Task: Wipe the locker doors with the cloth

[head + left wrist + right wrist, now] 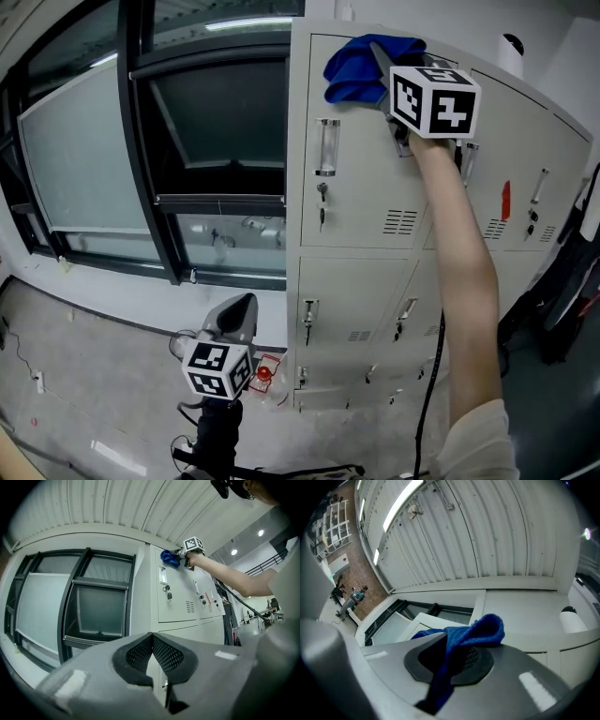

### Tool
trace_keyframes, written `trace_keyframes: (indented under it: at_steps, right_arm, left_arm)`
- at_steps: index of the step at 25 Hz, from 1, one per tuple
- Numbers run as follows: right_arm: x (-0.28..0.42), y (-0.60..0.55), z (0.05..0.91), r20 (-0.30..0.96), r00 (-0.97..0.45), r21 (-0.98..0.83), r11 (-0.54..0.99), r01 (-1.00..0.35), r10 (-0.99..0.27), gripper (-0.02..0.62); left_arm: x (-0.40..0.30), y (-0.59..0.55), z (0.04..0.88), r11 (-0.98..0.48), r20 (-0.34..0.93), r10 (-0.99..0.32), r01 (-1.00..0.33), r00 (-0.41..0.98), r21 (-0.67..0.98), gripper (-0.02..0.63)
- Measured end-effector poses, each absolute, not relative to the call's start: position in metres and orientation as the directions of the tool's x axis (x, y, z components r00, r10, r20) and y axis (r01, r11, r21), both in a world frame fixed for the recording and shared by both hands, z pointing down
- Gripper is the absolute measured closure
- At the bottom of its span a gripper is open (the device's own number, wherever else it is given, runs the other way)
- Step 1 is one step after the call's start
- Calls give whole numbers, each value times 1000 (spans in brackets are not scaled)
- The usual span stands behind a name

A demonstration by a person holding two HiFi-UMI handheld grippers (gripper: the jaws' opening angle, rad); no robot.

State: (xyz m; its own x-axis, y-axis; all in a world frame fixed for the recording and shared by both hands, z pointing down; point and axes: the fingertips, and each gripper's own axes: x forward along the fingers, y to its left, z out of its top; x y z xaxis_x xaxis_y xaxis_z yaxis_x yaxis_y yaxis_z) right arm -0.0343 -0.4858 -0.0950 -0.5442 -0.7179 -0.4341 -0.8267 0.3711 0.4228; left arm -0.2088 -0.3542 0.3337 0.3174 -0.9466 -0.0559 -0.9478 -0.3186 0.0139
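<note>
Blue cloth (359, 67) up high, pinched tight in the right gripper (451, 654), jaws clamped on it, sitting at the top corner of the upper-left locker door (361, 187). The person's arm (464, 272) stretches right up the pale grey lockers. Down low, beside the dark window (216, 131), the left gripper (152, 654) hangs with jaws pressed together, nothing between them.

We see a grey floor (103, 370) carrying a bank of pale grey lockers (361, 281), which stands upright on it. Just beside the lockers' lower left corner a small red object (264, 374) lies on the floor. Well apart from it, far to the left, a thin dark cable (21, 354) trails across the floor.
</note>
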Motion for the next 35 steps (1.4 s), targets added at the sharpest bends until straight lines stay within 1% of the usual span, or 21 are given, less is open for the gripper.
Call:
trace_keyframes:
  at_steps: [4,9,13,22,35]
  right_arm:
    - [17,-491,-97,-470,-482,388,317,-865,-740,569]
    - [93,-498,-90,-515,-397,300,274,-914,-760,569]
    - [124,-500,-75,-528,-366,266,261,-928,-766,569]
    - [112,-500,-40,-532,-369,239,283,-929,-762,569]
    - [60,-497,-30,-523,-399,233,323,-917,-753,569]
  left_arm:
    - [-202,-358,334,-325,-56,-944,-946,324,12,607]
    - [-192,-357,340,-356,-48,-934,-934,355,20,607]
    - [-185,-356,341,-368,-48,-929,-930,367,20,607]
    - [-182,-352,341,-383,-47,-923,-923,382,23,607]
    - [-193,-337,340,-372,-51,-927,-928,370,23,607]
